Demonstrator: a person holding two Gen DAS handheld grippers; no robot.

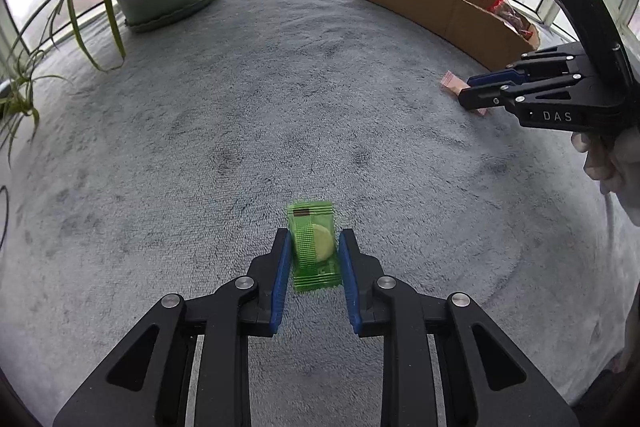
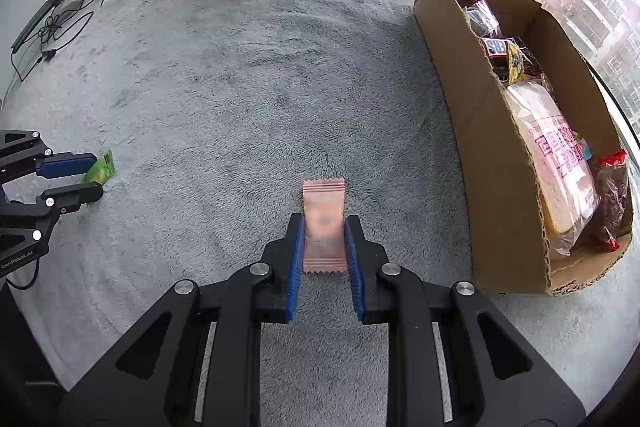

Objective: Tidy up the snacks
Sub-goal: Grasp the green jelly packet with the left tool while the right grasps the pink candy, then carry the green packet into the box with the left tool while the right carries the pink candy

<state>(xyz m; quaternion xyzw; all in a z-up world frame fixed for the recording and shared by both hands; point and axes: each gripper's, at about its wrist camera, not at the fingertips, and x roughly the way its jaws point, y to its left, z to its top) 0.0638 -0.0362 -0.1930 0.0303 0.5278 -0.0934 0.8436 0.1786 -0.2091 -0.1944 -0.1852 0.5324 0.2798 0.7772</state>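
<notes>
While the left gripper (image 1: 314, 247) straddles a green snack packet (image 1: 314, 247) lying on the grey fleece blanket (image 1: 240, 107), its blue pads sit just beside the wrapper's edges, and whether they pinch it cannot be told. That wrapper is translucent, crimped at both ends, with a pale round biscuit inside.

From the right wrist, the right gripper (image 2: 324, 245) brackets a pink snack packet (image 2: 324, 227) with zigzag-cut ends; its pads touch both long edges, grasping it. A cardboard box (image 2: 480, 147) holding other packaged snacks stands near on the right.
</notes>
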